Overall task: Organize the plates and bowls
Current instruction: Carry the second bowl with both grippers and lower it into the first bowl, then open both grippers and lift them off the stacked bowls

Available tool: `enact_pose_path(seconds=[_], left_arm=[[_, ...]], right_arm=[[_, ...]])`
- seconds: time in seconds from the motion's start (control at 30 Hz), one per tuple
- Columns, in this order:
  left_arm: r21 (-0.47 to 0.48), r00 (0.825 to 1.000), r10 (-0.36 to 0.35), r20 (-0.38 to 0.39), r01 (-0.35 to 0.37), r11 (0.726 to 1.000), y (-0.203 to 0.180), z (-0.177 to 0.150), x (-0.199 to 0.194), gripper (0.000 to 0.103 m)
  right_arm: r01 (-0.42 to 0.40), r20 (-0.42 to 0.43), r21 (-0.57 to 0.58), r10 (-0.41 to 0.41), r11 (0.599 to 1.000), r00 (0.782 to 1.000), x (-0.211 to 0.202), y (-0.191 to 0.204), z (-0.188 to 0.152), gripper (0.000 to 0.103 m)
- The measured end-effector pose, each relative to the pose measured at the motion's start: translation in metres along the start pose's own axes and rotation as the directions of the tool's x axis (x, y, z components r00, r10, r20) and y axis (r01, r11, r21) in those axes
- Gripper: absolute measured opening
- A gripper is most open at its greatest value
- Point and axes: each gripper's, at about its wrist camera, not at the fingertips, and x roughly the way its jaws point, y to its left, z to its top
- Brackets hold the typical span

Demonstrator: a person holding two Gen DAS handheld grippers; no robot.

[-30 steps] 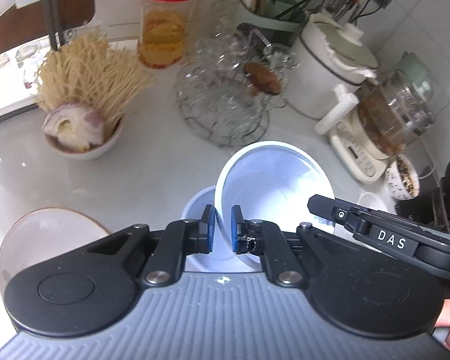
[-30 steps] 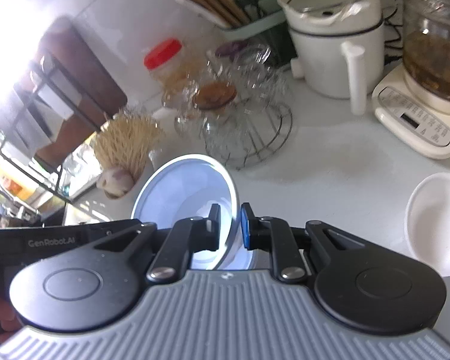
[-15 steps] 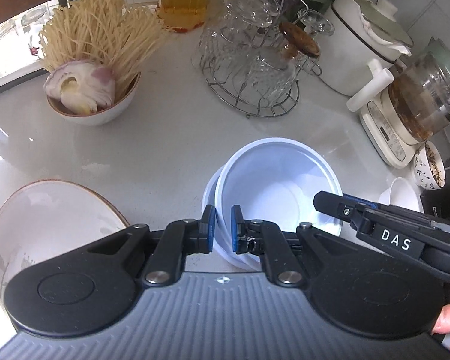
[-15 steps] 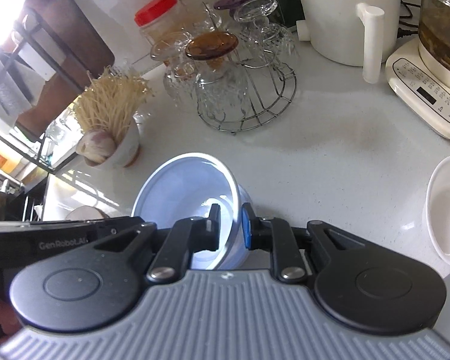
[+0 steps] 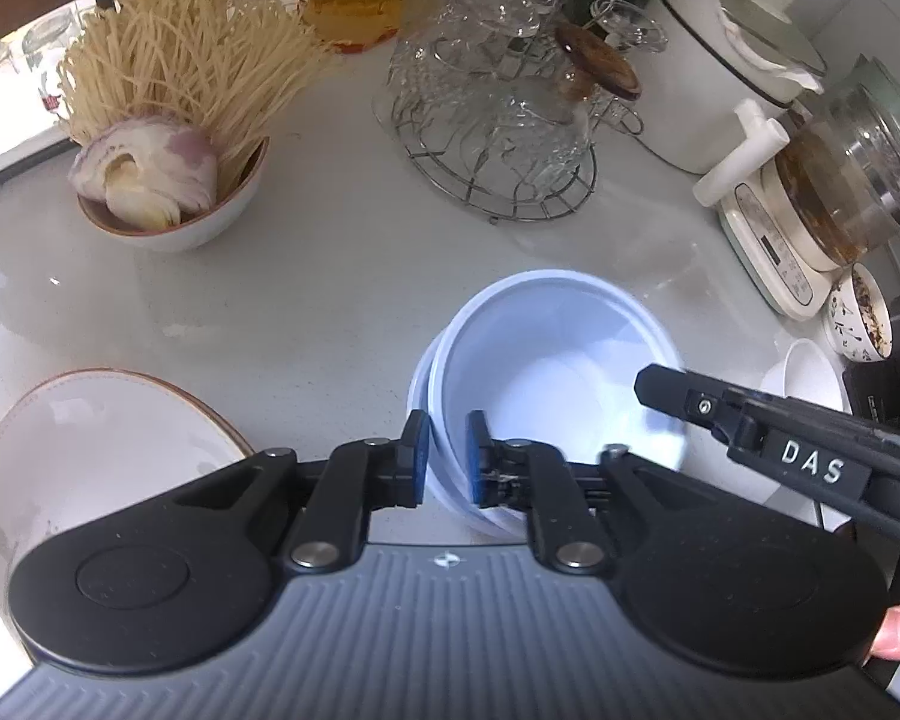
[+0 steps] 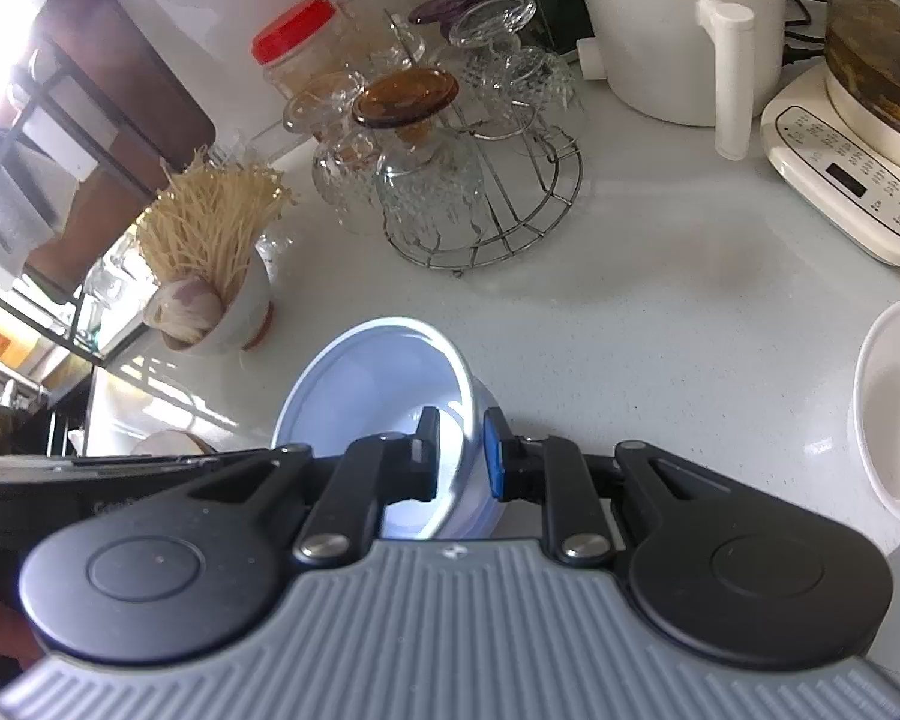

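Bowls [image 5: 546, 384] are stacked here, one pale blue bowl nested inside another on the white counter [image 5: 330, 276], and the top one doesn't look fully seated yet: its rim is offset from the lower rim on the near side.

The left gripper [image 5: 447, 450] is set over the near rim, one pad inside and one outside, and its jaws are being opened. A gap can be seen on both sides, so the rim is between them but isn't being pinched. Same story on the right gripper [image 6: 461, 450]: its jaws are being opened around the opposite rim, and no pad seems to be pressed on it. So the stack is basically let go at both ends.

What could go wrong, as a guess:

- The rim could be snagged by a pad if either gripper is pulled back before it's opened wide enough. The top bowl would be tipped or dragged off-centre, since it's only resting loosely.
- The whole stack could be slid along the glossy counter by a sideways nudge. It looks light, so not much push would be needed.
- The glasses on the wire rack [image 5: 498, 138] are well apart from the stack, but the white dish [image 6: 894, 408] and the plate [image 5: 90, 462] are nearer on either side, and could be clipped if a gripper is swung wide on the way out.
- The inner pad could be caught under the rim if a gripper is lifted at a slant.

A straight lift out is probably the safest bet.
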Motion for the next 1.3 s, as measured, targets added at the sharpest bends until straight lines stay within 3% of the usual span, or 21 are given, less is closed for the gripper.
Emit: enact_pose_path(seconds=[0.03, 0.07, 0.3, 0.4, 0.6, 0.77, 1.03, 1.3], left_arm=[[0.005, 1.000, 0.002, 0.008, -0.002, 1.000, 0.000, -0.001, -0.002, 0.039], [0.009, 1.000, 0.005, 0.019, -0.005, 1.000, 0.000, -0.002, -0.004, 0.046], [0.029, 0.997, -0.043, 0.062, 0.042, 0.999, 0.001, -0.002, -0.023, 0.046], [0.083, 0.993, -0.066, 0.102, 0.057, 0.995, -0.008, -0.002, -0.041, 0.046], [0.170, 0.971, -0.150, 0.184, 0.119, 0.978, -0.025, -0.004, -0.086, 0.046], [0.230, 0.956, -0.178, 0.233, 0.123, 0.965, -0.034, -0.012, -0.112, 0.046], [0.306, 0.937, -0.215, 0.276, 0.127, 0.944, -0.035, -0.031, -0.135, 0.046], [0.337, 0.934, -0.227, 0.275, 0.127, 0.933, -0.041, -0.044, -0.142, 0.046]], right_arm=[[0.002, 0.017, 0.000, -0.002, 1.000, 1.000, -0.003, 0.000, 0.000, 0.046], [0.004, 0.036, -0.001, -0.004, 1.000, 0.999, -0.007, 0.001, 0.000, 0.055], [0.044, 0.116, -0.025, -0.041, 0.999, 0.992, -0.030, 0.010, -0.002, 0.054], [0.063, 0.159, -0.031, -0.058, 0.998, 0.986, -0.044, 0.015, -0.005, 0.054], [0.102, 0.260, -0.018, -0.094, 0.995, 0.961, -0.081, 0.025, -0.016, 0.054], [0.145, 0.340, 0.019, -0.143, 0.989, 0.929, -0.107, 0.031, -0.029, 0.054], [0.206, 0.392, 0.079, -0.220, 0.975, 0.893, -0.134, 0.036, -0.059, 0.054], [0.245, 0.387, 0.097, -0.263, 0.965, 0.884, -0.154, 0.037, -0.077, 0.054]])
